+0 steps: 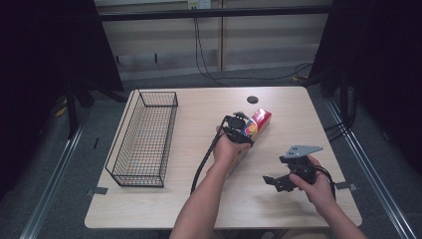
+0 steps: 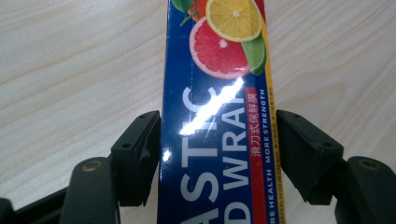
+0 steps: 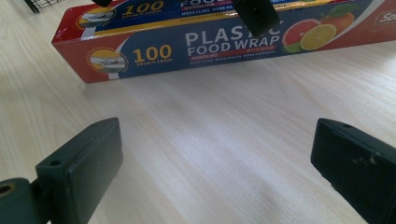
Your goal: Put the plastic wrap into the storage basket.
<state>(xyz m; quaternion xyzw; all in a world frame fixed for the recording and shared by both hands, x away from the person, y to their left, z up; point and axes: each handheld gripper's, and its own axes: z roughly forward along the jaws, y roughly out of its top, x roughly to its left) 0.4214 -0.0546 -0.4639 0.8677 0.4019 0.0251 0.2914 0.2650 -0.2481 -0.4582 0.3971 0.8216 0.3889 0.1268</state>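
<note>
A long red and blue plastic food wrap box [image 1: 260, 119] with citrus pictures lies on the wooden table [image 1: 199, 199], right of centre. My left gripper [image 1: 244, 132] comes down over its middle. In the left gripper view the box [image 2: 219, 70] runs between the two jaws, and the left gripper [image 2: 217, 116] presses on both of its long sides. My right gripper [image 1: 278, 181] is held over the table near the front right, apart from the box. In its own view the right gripper [image 3: 215, 163] is wide open, facing the box's printed side [image 3: 187, 46] across bare wood.
A black wire basket [image 1: 137, 177] stands lengthwise on the left part of the table. A round dark cable hole [image 1: 252, 99] sits near the far edge behind the box. Cables trail from both grippers along the forearms.
</note>
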